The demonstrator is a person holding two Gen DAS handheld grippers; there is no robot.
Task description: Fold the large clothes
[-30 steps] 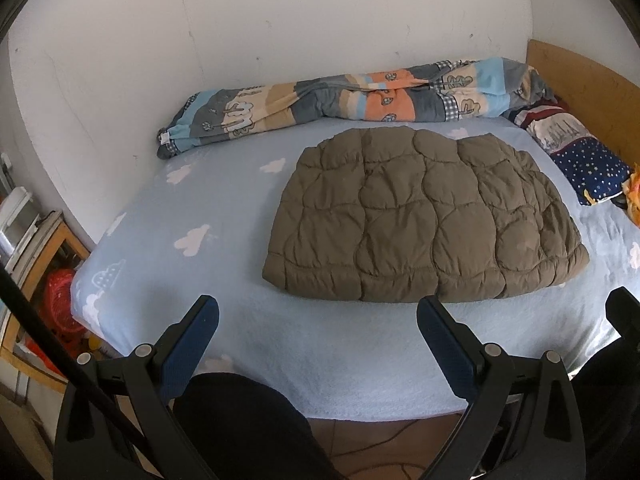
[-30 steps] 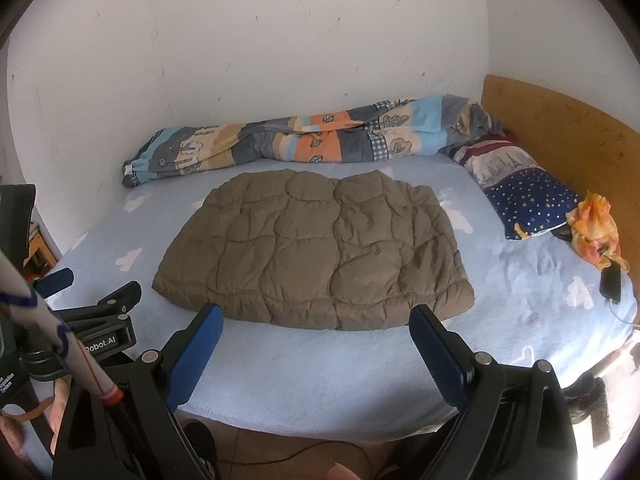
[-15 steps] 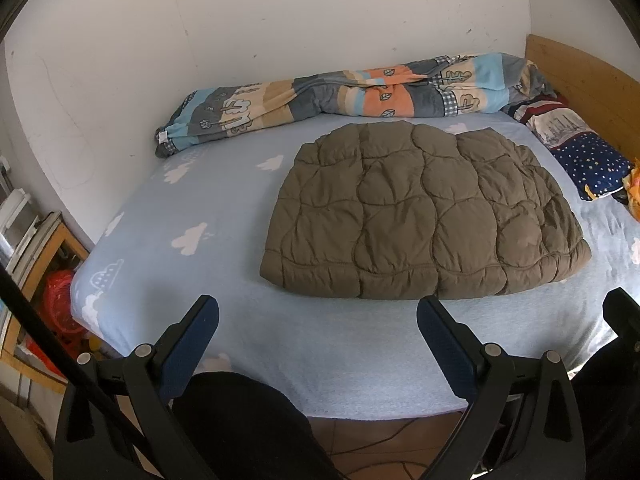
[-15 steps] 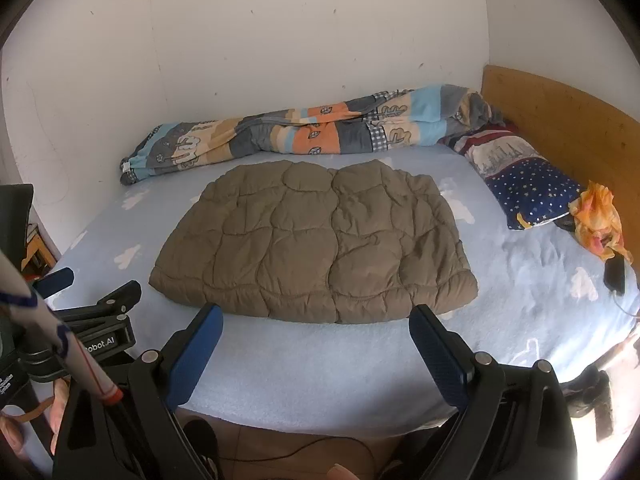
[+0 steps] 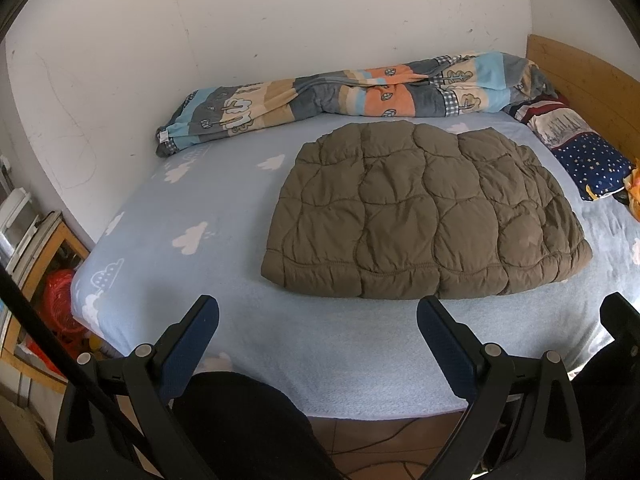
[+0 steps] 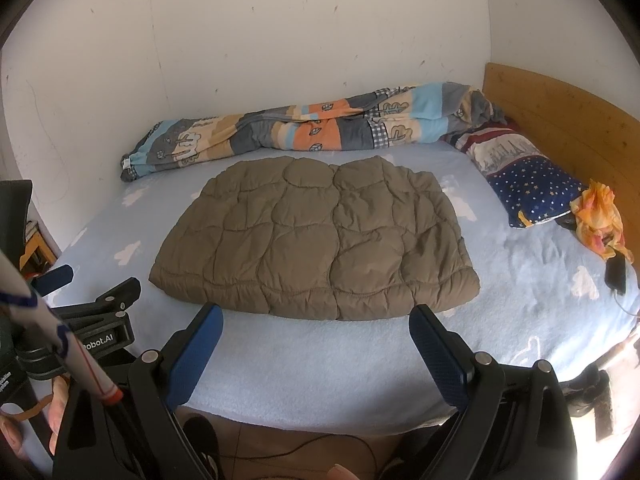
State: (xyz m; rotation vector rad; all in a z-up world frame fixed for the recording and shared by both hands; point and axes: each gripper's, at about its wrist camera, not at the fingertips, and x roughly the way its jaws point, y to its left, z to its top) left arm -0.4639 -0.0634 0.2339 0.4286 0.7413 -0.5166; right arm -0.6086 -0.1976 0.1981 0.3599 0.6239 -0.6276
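Left wrist view: left gripper (image 5: 318, 320) spread wide, clutching nothing, hanging over the near edge of the bed (image 5: 224, 320). Beyond the blue fingertips (image 5: 204, 312), well apart from them — the quilted brown jacket (image 5: 424, 212), lying flat in a folded bundle on the cloud-print sheet, right of the bed's middle. Behind the jacket, along the white wall (image 5: 280, 20), a rolled patterned blanket (image 5: 360, 96). Off the jacket's right side, a star-print pillow (image 5: 588, 152) against the wooden headboard (image 5: 588, 80).

Right wrist view: right gripper (image 6: 316, 320) equally released, empty, hovering just short of the jacket's (image 6: 316, 236) near hem. Right of the jacket, past the pillow (image 6: 528, 184), an orange cloth (image 6: 600, 216) and a dark phone (image 6: 616, 272) on the sheet. Left of the jacket — the other gripper's black frame (image 6: 100, 320).
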